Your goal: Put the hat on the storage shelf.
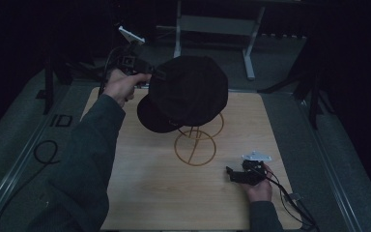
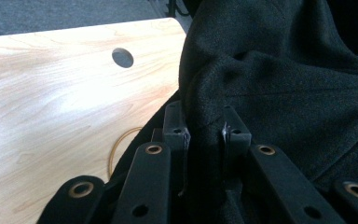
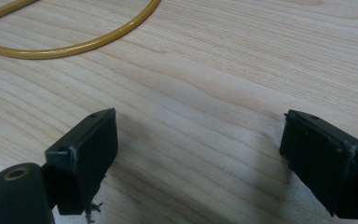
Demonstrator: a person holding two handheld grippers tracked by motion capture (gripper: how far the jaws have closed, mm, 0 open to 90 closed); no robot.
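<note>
A wire stand of yellowish rings sits mid-table, partly hidden beneath a black cap — dark, felt-like, brim drooping. The left gripper pinches the cap's edge, holding it above the stand. The right gripper rests near the stand — jaws wide apart, holding nothing.

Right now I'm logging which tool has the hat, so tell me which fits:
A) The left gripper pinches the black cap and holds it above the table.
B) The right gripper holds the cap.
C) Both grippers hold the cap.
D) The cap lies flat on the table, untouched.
A: the left gripper has its fingers closed on a fold of the black cap, lifted over the table, while the right gripper rests open near the table's edge.
</note>
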